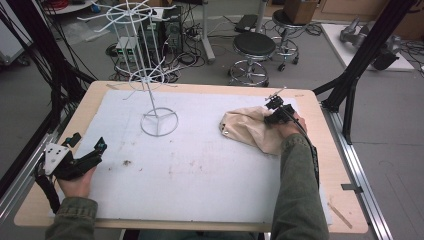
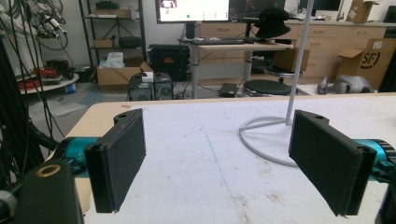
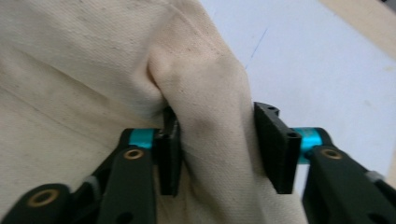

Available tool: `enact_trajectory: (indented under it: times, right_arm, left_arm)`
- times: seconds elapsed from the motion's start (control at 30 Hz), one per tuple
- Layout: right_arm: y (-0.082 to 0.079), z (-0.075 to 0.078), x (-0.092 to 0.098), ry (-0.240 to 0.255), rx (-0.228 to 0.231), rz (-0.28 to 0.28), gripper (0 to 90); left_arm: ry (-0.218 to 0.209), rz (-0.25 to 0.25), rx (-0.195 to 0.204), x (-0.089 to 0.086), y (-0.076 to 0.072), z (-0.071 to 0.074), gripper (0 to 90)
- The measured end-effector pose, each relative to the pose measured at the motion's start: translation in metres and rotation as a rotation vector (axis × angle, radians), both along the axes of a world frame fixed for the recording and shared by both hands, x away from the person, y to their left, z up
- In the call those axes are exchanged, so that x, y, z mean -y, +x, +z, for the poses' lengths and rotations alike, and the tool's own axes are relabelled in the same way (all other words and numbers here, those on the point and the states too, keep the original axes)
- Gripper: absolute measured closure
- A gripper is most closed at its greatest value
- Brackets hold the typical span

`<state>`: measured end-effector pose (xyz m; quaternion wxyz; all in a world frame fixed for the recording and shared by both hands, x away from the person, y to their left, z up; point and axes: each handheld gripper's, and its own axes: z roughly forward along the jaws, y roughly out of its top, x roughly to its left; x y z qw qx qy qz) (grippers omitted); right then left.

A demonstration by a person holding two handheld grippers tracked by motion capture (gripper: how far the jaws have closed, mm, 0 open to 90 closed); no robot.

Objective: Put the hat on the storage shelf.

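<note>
1. Beige cloth, a bag [image 1: 250, 129] of rough canvas, lies crumpled on the right half of the white mat [image 1: 200, 170] that covers the wooden table [image 1: 320, 120].
2. Its far right edge sits under the right gripper [image 1: 275, 114], which the person's right hand [image 1: 290, 127] holds down onto it.
3. In the right gripper view a bunched fold of the bag [image 3: 210, 130] stands up between the two black jaws; the left pad presses into the cloth and the right pad sits against the fold's other side, so the jaws are pinching the fabric (no gap shows on either side).
4. The left gripper [image 1: 85, 152] rests near the left edge of the mat, well apart from the bag, held in the left hand [image 1: 77, 182].
5. In the left gripper view its jaws stand wide apart with only bare mat [image 2: 210, 177] between them.
6. A white wire rack [image 1: 150, 75] stands on its ring base at the far left-centre of the mat, between the two grippers but nearer the far edge; its pole and base ring [image 2: 266, 135] appear beyond the left jaws.
7. Small dark specks and smudges [image 1: 126, 162] mark the mat near the left gripper.
</note>
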<state>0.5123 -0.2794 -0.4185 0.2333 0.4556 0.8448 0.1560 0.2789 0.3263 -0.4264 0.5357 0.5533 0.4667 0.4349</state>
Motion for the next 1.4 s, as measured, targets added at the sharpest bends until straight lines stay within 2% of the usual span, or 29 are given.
enact_trajectory:
  times: [0.07,0.17,0.3,0.53,0.77,0.87,1.03,1.2,1.4]
  right_arm:
    - [-0.001,0.003,-0.003,-0.026,0.022,-0.001,67.1]
    - [-0.002,0.005,-0.003,-0.051,0.049,0.000,71.9]
    - [-0.003,0.005,-0.005,-0.080,0.068,0.013,73.6]
    - [-0.005,0.005,-0.005,-0.091,0.081,0.018,74.9]
    - [-0.007,0.005,-0.004,-0.077,0.090,0.018,75.4]
    - [-0.009,0.006,-0.002,-0.083,0.109,0.030,77.2]
    - [-0.013,0.010,0.005,-0.055,0.121,0.029,79.8]
    - [-0.017,0.013,0.010,-0.018,0.123,0.005,81.9]
    - [-0.020,0.014,0.013,-0.009,0.141,0.000,82.1]
  left_arm:
    - [-0.001,0.000,0.001,0.000,0.000,0.000,19.0]
    - [0.000,0.000,0.002,0.000,0.000,0.000,19.0]
    - [0.000,0.000,0.002,0.000,0.000,0.000,19.0]
    - [0.000,0.000,0.001,0.000,0.000,0.000,19.0]
    - [-0.001,-0.001,0.002,0.000,0.000,0.000,19.1]
    - [-0.002,-0.001,0.000,0.000,0.000,0.000,19.1]
    - [-0.004,-0.001,0.002,0.001,0.000,0.000,19.1]
    - [-0.004,0.000,0.002,0.001,0.000,0.000,19.1]
    - [-0.006,0.000,0.003,0.001,0.000,0.000,19.0]
